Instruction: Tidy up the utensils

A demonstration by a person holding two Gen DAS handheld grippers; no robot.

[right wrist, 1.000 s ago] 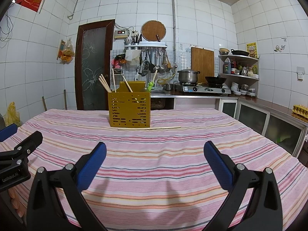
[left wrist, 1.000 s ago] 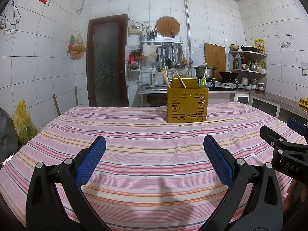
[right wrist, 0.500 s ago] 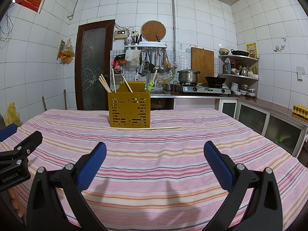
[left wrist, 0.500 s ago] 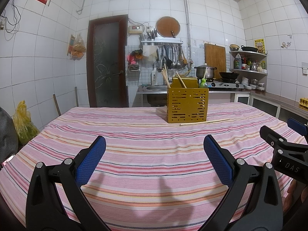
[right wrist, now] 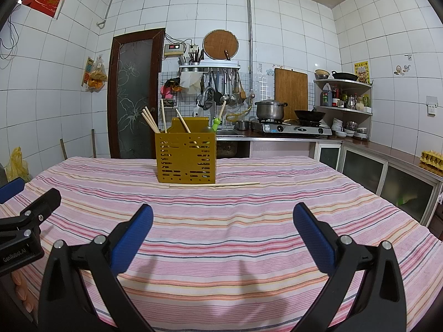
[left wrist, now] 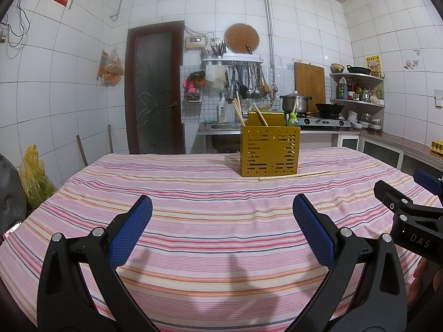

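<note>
Jaws on both the left gripper (left wrist: 222, 229) and right gripper (right wrist: 223, 233) remain released and stationary; no progress. One chopstick (right wrist: 214, 184) lies on the surface, touching the holder (right wrist: 185, 157).

Striped-cloth table (left wrist: 193, 221) w/ yellow caddy (left wrist: 270, 152), loose chopstick (left wrist: 295, 175) alongside.

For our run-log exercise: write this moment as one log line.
left gripper: open, empty | right gripper: open, empty | chopsticks: on tablecloth, before holder

Woven striped cloth (left wrist: 210, 221); perforated matt yellow holder (left wrist: 270, 151); pale wooden chopsticks (left wrist: 295, 175).
</note>
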